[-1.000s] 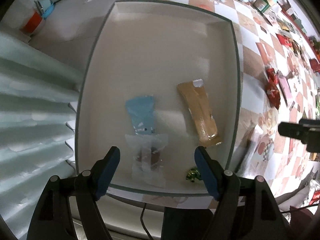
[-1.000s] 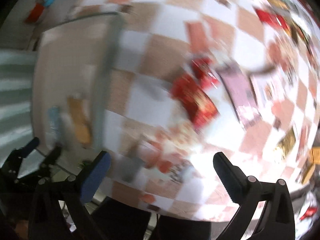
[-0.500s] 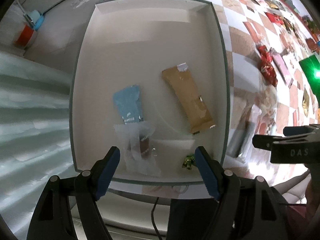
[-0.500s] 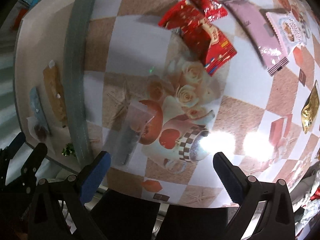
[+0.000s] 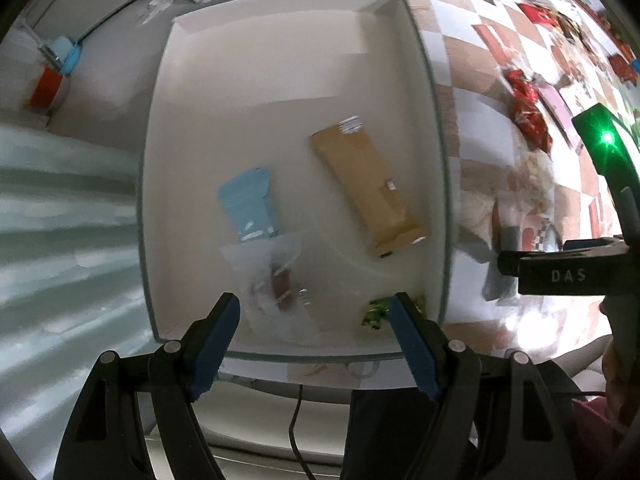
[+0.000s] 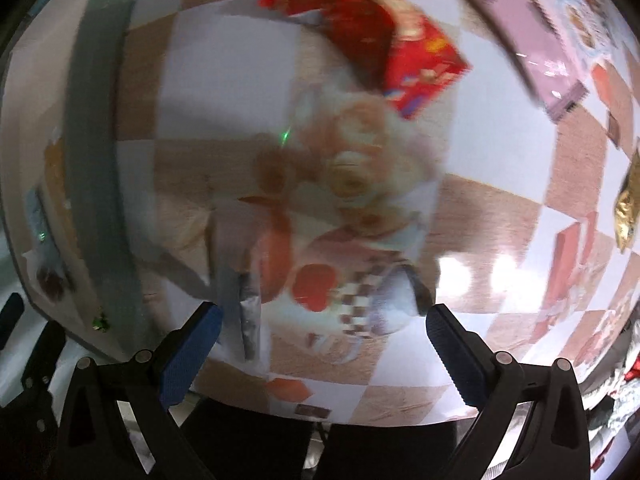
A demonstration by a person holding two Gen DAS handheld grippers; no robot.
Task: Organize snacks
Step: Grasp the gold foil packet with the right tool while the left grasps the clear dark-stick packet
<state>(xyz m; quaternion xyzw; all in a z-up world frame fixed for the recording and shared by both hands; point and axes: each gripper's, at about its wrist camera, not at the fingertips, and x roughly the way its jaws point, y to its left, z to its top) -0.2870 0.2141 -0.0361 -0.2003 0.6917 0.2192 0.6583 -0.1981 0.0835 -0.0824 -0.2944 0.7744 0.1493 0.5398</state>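
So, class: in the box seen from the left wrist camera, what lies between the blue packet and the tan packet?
Nothing: the left wrist view shows bare white box floor between the blue packet and the tan packet.

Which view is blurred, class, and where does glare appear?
Right wrist view: motion blur smears the checked tablecloth and red packet; two glare spots near the lower right. Left wrist view: sharper, the white tray bowed by fisheye.

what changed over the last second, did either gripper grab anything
The right gripper has come down toward the checkered tablecloth, closing in on the clear packet beside the white tray; its jaws are open and empty. The left gripper still hovers open over the tray, drifting slightly. The tan bar, blue packet and green candy lie where they were.
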